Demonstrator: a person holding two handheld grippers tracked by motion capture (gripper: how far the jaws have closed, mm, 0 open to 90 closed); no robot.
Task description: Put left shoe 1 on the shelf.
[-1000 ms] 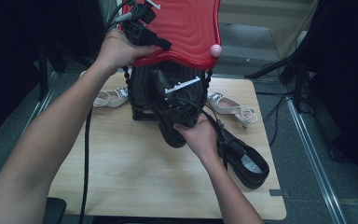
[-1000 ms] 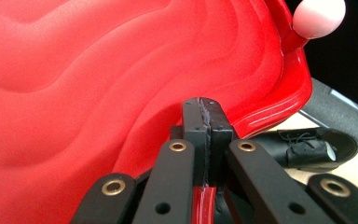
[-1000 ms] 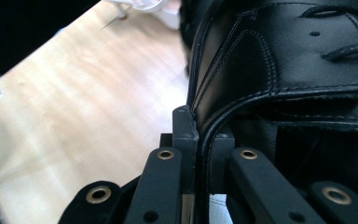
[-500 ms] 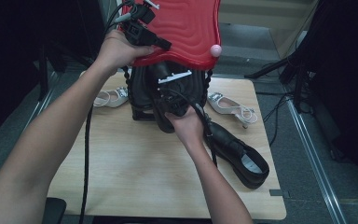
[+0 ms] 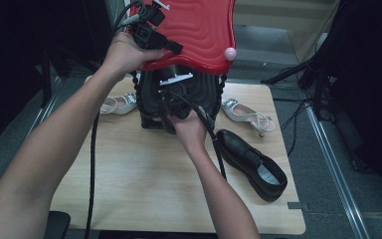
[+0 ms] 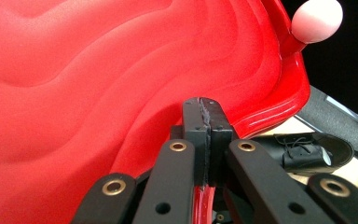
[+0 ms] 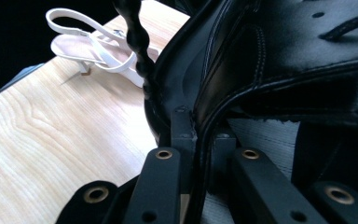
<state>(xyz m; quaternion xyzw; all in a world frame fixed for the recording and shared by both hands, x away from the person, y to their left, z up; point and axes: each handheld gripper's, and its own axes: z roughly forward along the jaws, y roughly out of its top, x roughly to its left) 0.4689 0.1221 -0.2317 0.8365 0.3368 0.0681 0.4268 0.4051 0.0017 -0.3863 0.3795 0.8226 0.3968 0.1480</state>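
My left gripper (image 5: 174, 47) (image 6: 208, 109) is shut on the rim of a red wavy lid (image 5: 194, 30) (image 6: 98, 70) with a pink knob (image 5: 230, 53), held tilted up over a black container (image 5: 149, 99). Under the lid, my right gripper (image 5: 171, 92) (image 7: 200, 135) reaches into the container's mouth. The collar edge of a black leather shoe (image 7: 284, 56) runs between its jaws; they have just been opening slightly but still pinch the edge. A black beaded cord (image 7: 137, 46) hangs beside it.
A second black shoe (image 5: 251, 162) (image 6: 307, 151) lies on the wooden table (image 5: 129, 174) to the right. A white sandal (image 5: 119, 104) (image 7: 93, 46) sits left of the container, another (image 5: 246, 113) right of it. Cables trail from both grippers.
My right hand has moved left and farther in toward the container's mouth under the lid, taking the black shoe with it. The left hand and the red lid have kept still.
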